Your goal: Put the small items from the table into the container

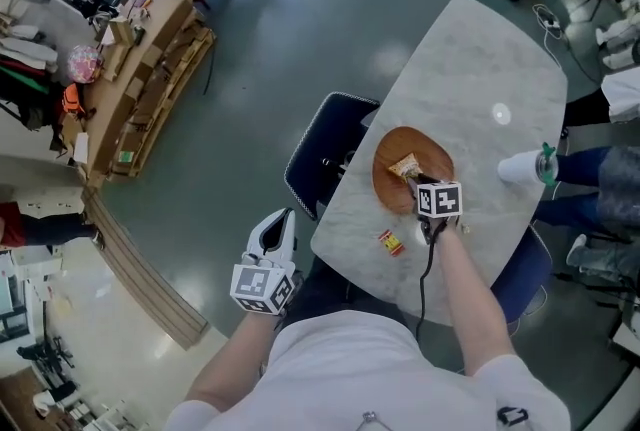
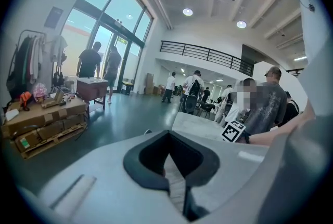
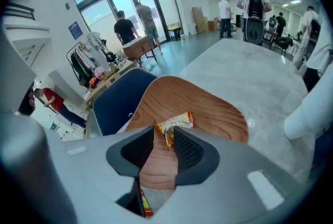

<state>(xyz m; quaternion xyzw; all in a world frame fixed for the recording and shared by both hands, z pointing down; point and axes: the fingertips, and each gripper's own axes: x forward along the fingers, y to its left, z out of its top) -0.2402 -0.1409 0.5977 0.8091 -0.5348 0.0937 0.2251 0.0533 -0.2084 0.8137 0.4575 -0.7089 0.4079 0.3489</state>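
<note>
Snack packet (image 3: 174,125): lying in wooden container (image 3: 213,98), one end reaching between the parted jaws of right gripper (image 3: 164,141), pads not pressing it. Could catch a wrapper corner (crinkly foil) on lifting away and drag it back out. Second red-and-yellow packet (image 1: 391,241) waiting on table (image 1: 470,69), nearer and left; easily nudged off near edge. Left gripper (image 2: 169,163) closed, empty, off left.

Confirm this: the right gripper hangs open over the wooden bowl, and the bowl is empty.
Not empty. The right gripper hangs open over the wooden bowl, but a snack packet lies in it; the right gripper view shows this.
</note>
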